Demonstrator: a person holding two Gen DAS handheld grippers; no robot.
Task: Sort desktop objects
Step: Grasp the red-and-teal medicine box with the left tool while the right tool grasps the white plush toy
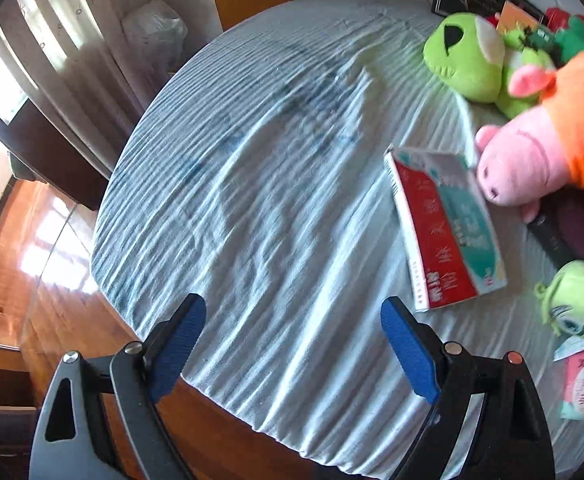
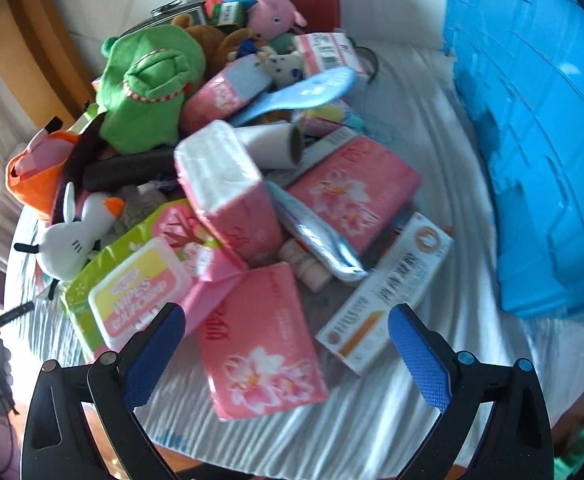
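Here four pink tissue packs; one blue basket.

My left tool carries two black angular metal arms tipped with textured blue rubber pads, joined by round silver pivot screws, one on its right arm copper-toned. My right tool has the same black frame and blue pads, its pivots silver on one arm and blue on the other.
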